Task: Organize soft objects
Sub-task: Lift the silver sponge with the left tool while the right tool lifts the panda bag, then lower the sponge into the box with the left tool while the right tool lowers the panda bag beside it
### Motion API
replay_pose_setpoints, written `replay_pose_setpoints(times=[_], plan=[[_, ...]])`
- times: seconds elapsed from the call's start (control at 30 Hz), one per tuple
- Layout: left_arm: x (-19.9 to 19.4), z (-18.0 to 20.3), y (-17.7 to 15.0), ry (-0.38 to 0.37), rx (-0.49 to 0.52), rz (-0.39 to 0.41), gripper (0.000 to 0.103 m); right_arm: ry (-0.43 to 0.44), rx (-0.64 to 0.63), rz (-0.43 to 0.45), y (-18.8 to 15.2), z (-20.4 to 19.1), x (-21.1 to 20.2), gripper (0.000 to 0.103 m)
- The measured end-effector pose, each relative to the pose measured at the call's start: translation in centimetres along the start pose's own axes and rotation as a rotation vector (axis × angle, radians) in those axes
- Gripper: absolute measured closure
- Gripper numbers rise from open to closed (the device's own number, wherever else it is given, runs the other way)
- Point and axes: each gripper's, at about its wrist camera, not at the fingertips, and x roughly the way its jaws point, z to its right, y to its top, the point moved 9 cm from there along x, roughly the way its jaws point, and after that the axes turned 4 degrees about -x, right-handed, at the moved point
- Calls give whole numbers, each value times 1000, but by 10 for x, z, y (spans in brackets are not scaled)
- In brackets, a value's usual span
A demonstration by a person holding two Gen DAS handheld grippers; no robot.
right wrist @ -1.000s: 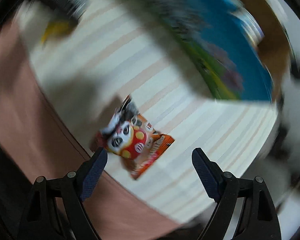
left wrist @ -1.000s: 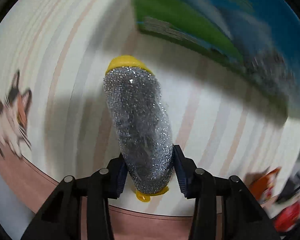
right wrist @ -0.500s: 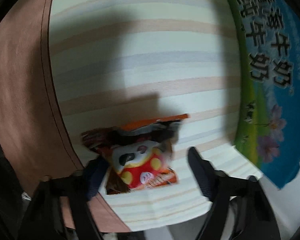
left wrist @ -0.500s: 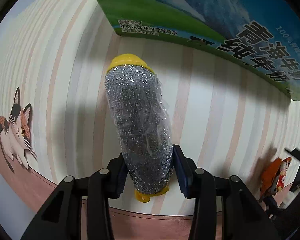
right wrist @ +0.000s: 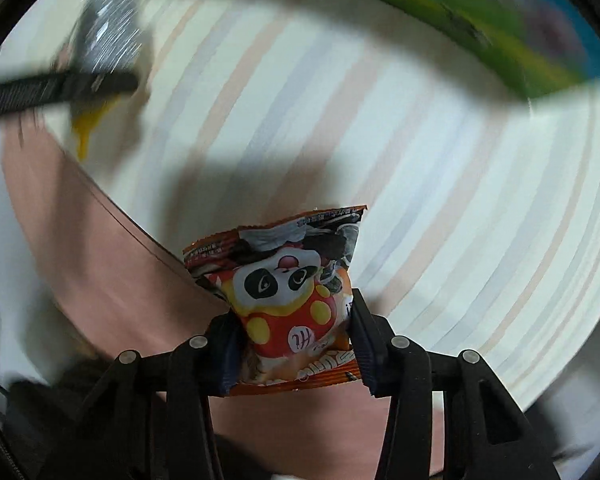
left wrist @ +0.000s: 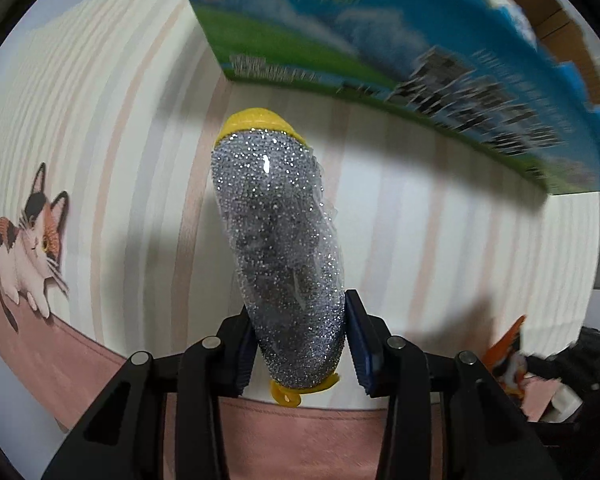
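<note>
Left wrist view: the left gripper (left wrist: 300, 344) points straight down and pinches one sponge (left wrist: 280, 248) between its two blue pads (left wrist: 358, 344). The sponge is a long rounded oval. Its top face is silver glitter mesh, grainy and sparkling, and yellow foam shows at the far tip and at the near end, where a yellow loop curls out. It hangs over the mat (left wrist: 440, 220), a smooth sheet with pale cream, pink and grey stripes and a plain pink border. One cartoon cat (left wrist: 28, 248), white with orange and black patches, is printed at the mat's left edge. One carton (left wrist: 380, 52), glossy, blue above and green below with dark print, stands at the far side; it is blurred. At the lower right a bit of the orange packet (left wrist: 504, 352) shows, blurred.

Right wrist view: the right gripper (right wrist: 296, 336) has just been closing, and its two pads now squeeze one packet (right wrist: 284, 292) at its lower half. The packet is a small puffy foil pouch, orange with crimped ends, printed with one panda face above a red body with yellow dots. It sits over the border of the mat (right wrist: 440, 184). At the upper left the sponge (right wrist: 108, 40) and a black finger (right wrist: 60, 88) of the left gripper appear, blurred. The carton (right wrist: 500, 40) smears across the top right.
</note>
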Motion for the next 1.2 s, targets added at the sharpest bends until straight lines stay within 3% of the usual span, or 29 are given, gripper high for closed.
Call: replay_pose_setpoints(times=[0.13,0.2,0.3,0.43,0.6,0.73,0.83,0.93,1.2], plan=[[-37,7,2,-27,23,64,66,192,219,67,-4,1,-29,55],[-58,11,7,-41,41,99,66,221,247,126,-1,2,-53,55],[-97,19,21,-73,84,151,66,255,273,224,1,-9,-97,55],[-145,29,51,-100,155,195,66,235,273,381,4,-8,-166,55],[-163,29,115,-39,240,178,66,249,284,540,63,-15,-230,55],[-147,21,178,59,282,111,66,263,327,588,132,-21,-235,55],[-123,18,212,90,311,27,66,288,358,575,169,-25,-210,55],[-97,19,229,65,335,-79,66,301,385,542,199,-35,-190,55],[-61,17,262,76,353,-200,64,308,403,445,243,-51,-131,55]])
